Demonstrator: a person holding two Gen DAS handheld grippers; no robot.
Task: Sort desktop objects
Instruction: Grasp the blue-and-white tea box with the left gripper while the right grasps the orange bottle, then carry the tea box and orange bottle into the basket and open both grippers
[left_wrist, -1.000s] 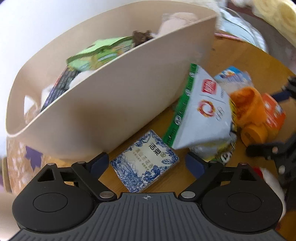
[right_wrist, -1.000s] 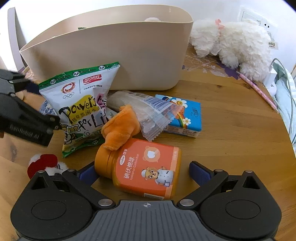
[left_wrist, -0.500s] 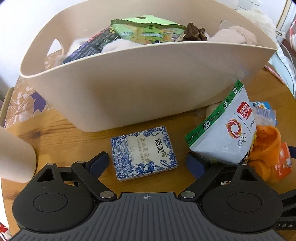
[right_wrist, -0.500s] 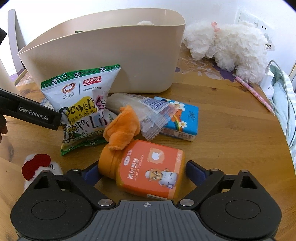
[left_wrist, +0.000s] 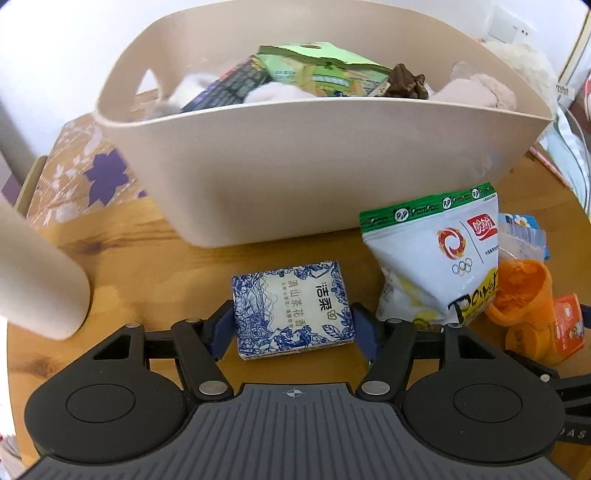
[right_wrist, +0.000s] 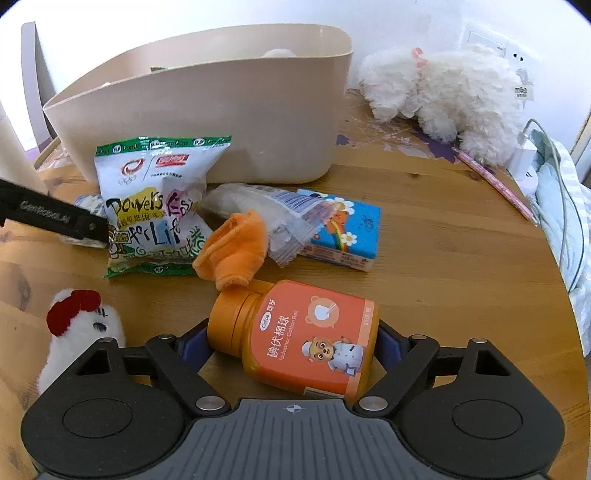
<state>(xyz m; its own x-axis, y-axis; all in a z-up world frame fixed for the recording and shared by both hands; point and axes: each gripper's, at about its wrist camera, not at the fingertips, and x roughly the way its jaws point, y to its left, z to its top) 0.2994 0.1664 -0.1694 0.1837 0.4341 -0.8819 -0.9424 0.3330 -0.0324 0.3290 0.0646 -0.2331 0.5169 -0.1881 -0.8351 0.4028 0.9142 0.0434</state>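
Left claw (left_wrist: 293, 328) pinching the tissue pack (left_wrist: 291, 308) on the worktop (left_wrist: 155, 266), bin (left_wrist: 295, 162) just ahead. Right claw (right_wrist: 291, 341) closing round the orange bottle (right_wrist: 303, 339) (contact unclear). Lying sideways, it could roll or slip out when you lift.

left gripper (left_wrist: 292, 330) clamps tissue pack (left_wrist: 291, 308) — bin (left_wrist: 314, 177) behind

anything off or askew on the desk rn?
Mostly unsorted clutter. The orange bottle lies on its side between the right gripper fingers, an orange cloth draped over its cap. The snack bag leans crumpled near the beige bin. No spills or damage visible.
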